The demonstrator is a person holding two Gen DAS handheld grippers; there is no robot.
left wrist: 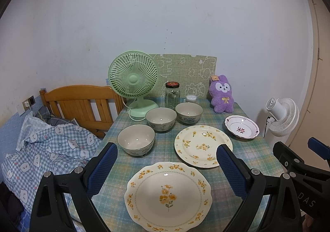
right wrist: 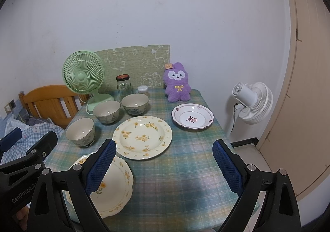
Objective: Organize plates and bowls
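Note:
Three cream bowls stand on the checked tablecloth: a near one (left wrist: 136, 143) (right wrist: 80, 132), a middle one (left wrist: 161, 121) (right wrist: 106, 114) and a far one (left wrist: 189, 112) (right wrist: 135, 104). A scalloped yellow-flower plate (left wrist: 168, 196) (right wrist: 112, 185) lies at the front, a round yellow-flower plate (left wrist: 203, 145) (right wrist: 142, 137) behind it, and a white plate with red trim (left wrist: 241, 126) (right wrist: 192, 116) at the right. My left gripper (left wrist: 166, 167) is open above the scalloped plate, holding nothing. My right gripper (right wrist: 164, 161) is open over bare cloth, right of that plate.
At the table's back stand a green fan (left wrist: 134, 79), a glass jar (left wrist: 172, 93), a small white container (left wrist: 191, 99) and a purple plush rabbit (left wrist: 221, 93). A wooden headboard (left wrist: 82, 104) and bedding lie left. A white floor fan (right wrist: 251, 106) and a door (right wrist: 305, 87) are right.

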